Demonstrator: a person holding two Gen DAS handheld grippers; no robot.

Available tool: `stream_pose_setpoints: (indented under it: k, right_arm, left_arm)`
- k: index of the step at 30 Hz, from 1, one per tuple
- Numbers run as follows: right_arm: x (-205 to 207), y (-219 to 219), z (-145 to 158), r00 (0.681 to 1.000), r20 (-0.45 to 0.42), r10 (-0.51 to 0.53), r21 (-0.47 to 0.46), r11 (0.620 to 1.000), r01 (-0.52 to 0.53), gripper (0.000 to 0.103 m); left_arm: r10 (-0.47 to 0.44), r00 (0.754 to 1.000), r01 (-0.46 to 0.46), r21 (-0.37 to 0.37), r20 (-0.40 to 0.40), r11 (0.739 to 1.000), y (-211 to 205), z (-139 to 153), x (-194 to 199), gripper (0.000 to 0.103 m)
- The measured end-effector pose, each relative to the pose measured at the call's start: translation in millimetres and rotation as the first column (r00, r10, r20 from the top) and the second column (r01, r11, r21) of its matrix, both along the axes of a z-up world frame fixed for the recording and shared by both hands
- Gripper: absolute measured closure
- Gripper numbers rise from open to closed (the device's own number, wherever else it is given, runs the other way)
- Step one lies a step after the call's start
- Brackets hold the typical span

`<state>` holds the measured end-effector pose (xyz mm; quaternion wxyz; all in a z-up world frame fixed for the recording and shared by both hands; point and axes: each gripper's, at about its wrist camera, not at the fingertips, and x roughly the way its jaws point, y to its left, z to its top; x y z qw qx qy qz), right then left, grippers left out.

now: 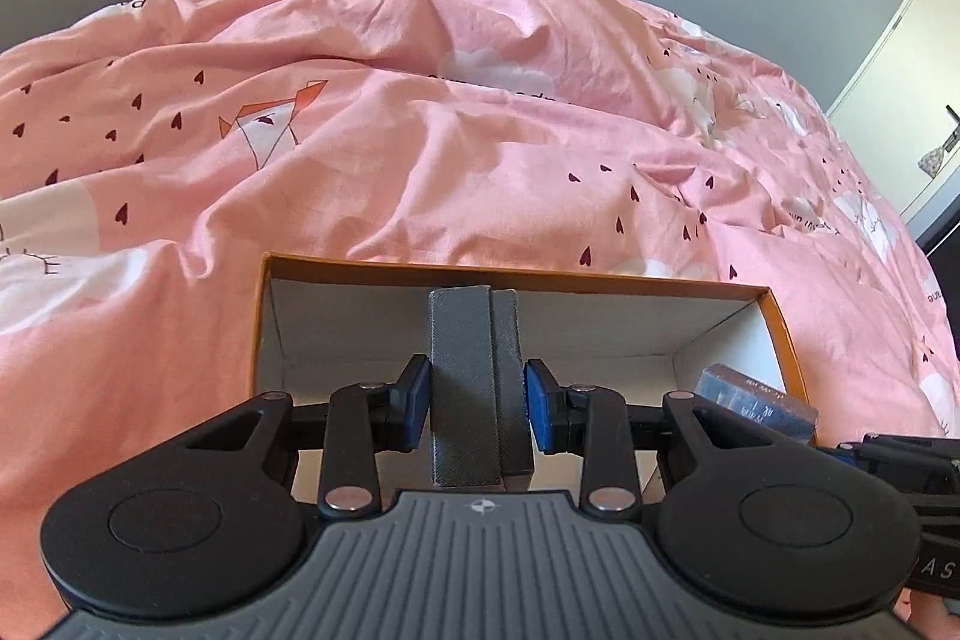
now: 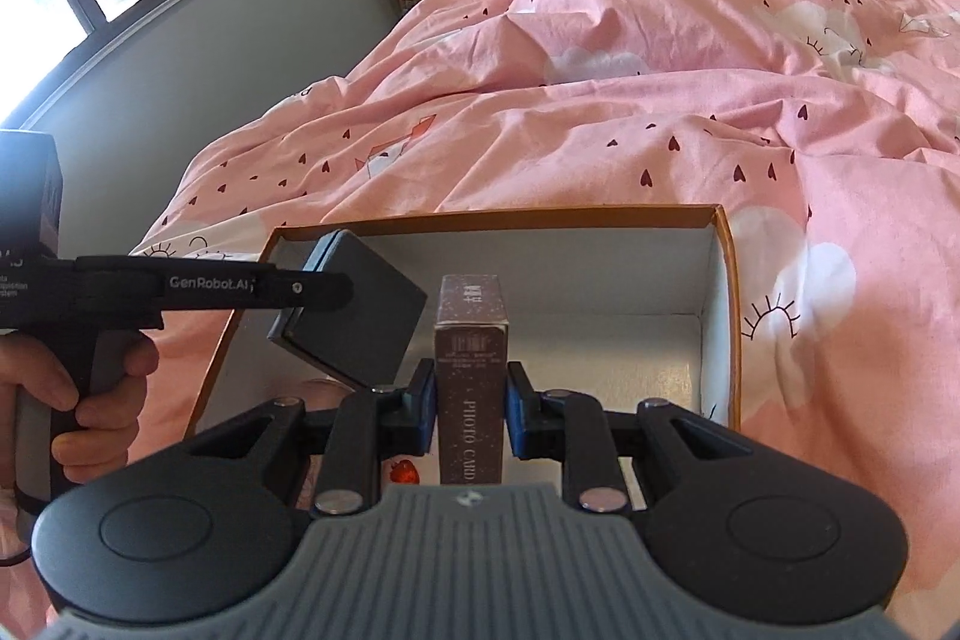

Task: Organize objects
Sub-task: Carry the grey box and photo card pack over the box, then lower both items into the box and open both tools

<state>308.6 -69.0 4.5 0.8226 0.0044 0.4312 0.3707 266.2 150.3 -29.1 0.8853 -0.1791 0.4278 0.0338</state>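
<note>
Orange-rimmed box [image 2: 723, 316] is lying open on the pink duvet [image 1: 420, 148]; left gripper [image 1: 477, 403] fingers are clamping a dark grey case [image 1: 462, 388] over its left half, right gripper [image 2: 468, 409] fingers are gripping a photo card pack [image 2: 471, 388] mid-box. Neither is placed yet. White floor looks mostly free; walls are crowding both loads.
</note>
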Motion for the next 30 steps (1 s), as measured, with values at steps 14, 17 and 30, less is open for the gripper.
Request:
stream_pose_setpoints:
  k: [14,17,30]
  right_arm:
    - [39,21,-43,0.989,-0.148,0.015,0.009,1.0,-0.014,0.079]
    - [41,25,-49,0.987,-0.159,0.013,-0.006,1.0,-0.014,0.079]
    - [50,44,-53,0.982,-0.189,0.02,-0.01,1.0,-0.022,0.079]
  left_arm:
    - [0.006,0.992,0.013,0.143,-0.128,0.99,-10,-30,22,0.06]
    - [-0.02,0.987,0.057,0.233,-0.157,0.971,-19,-27,24,0.058]
    - [-0.066,0.991,0.105,0.359,-0.12,0.928,-13,1,4,0.052]
